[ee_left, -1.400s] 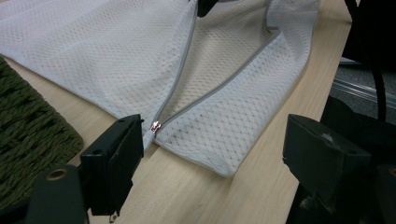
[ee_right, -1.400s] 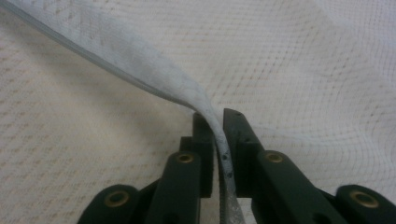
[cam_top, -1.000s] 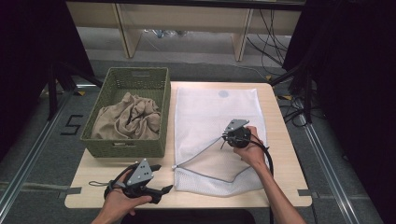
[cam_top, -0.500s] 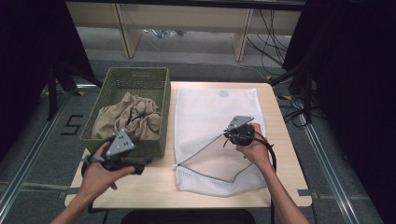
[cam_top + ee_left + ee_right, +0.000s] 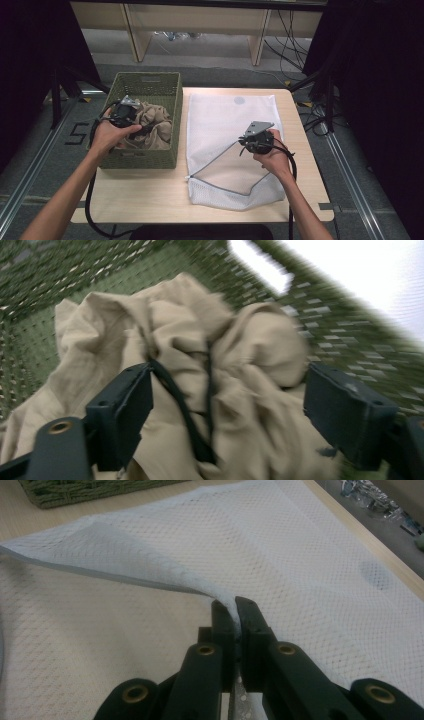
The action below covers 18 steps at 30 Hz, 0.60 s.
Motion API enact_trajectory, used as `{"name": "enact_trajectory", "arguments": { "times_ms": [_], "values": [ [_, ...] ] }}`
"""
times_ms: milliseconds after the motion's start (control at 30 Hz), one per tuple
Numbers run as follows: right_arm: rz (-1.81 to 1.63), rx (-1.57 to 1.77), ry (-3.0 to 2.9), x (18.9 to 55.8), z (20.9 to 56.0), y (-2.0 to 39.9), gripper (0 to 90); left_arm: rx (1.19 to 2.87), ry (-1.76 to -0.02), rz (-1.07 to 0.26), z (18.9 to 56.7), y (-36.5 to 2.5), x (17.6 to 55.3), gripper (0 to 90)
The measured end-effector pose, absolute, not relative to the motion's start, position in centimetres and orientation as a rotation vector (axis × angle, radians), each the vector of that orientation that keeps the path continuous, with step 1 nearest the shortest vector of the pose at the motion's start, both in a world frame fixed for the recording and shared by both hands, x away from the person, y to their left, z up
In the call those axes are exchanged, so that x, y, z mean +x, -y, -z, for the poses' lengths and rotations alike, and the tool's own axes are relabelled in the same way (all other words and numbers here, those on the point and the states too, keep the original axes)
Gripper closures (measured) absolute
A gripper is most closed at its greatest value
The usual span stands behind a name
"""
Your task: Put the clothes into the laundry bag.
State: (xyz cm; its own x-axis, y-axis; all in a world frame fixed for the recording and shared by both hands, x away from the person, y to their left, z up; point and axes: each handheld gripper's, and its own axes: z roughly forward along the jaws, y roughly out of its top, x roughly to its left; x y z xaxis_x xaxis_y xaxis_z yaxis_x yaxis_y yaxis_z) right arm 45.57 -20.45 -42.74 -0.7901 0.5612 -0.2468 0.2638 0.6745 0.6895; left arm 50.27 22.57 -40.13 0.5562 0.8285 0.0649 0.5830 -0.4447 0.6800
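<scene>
A white mesh laundry bag (image 5: pixel 225 120) lies flat on the wooden table, its zippered mouth toward the near edge. My right gripper (image 5: pixel 246 142) is shut on the bag's upper mouth edge (image 5: pixel 227 602) and holds it lifted, so the mouth gapes. A crumpled beige garment (image 5: pixel 155 125) fills the green woven basket (image 5: pixel 145 82) at the left. My left gripper (image 5: pixel 145 129) hovers over the garment inside the basket, jaws wide open. In the left gripper view the beige cloth (image 5: pixel 200 375) lies between the two black jaws, with a dark cord across it.
The basket stands against the bag's left side. Bare wooden tabletop (image 5: pixel 140 195) runs along the near edge. Black cables trail from both grippers. Shelving legs and loose cables sit on the floor beyond the table.
My left gripper has travelled from the table's near-left corner up and forward into the basket, above the garment. The right gripper has held the bag's edge in nearly the same place.
</scene>
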Motion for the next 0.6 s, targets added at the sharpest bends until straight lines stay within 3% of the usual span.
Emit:
{"name": "enact_trajectory", "arguments": {
  "times_ms": [133, 233, 300, 433, 600],
  "values": [
    [-0.903, 0.637, -2.451, 45.7, 43.1, 20.4, 88.1, 2.226, -1.169, -0.447, 41.4, -22.2, 52.1, 20.4],
    [-0.908, 0.626, -2.453, 45.6, 43.0, 20.5, 87.5, 2.29, -1.104, -0.439, 42.1, -22.3, 52.8, 16.8],
    [-0.918, 0.632, -2.457, 45.5, 43.1, 20.4, 87.4, 2.243, -1.149, -0.435, 42.5, -22.4, 53.3, 17.8],
    [-0.904, 0.624, -2.471, 45.6, 43.3, 20.4, 87.4, 2.26, -1.16, -0.365, 43.7, -22.3, 54.1, 13.5],
    [-0.895, 0.636, -2.479, 45.7, 43.5, 20.3, 87.4, 2.317, -1.161, -0.324, 45.1, -21.3, 54.3, 0.0]
  ]
}}
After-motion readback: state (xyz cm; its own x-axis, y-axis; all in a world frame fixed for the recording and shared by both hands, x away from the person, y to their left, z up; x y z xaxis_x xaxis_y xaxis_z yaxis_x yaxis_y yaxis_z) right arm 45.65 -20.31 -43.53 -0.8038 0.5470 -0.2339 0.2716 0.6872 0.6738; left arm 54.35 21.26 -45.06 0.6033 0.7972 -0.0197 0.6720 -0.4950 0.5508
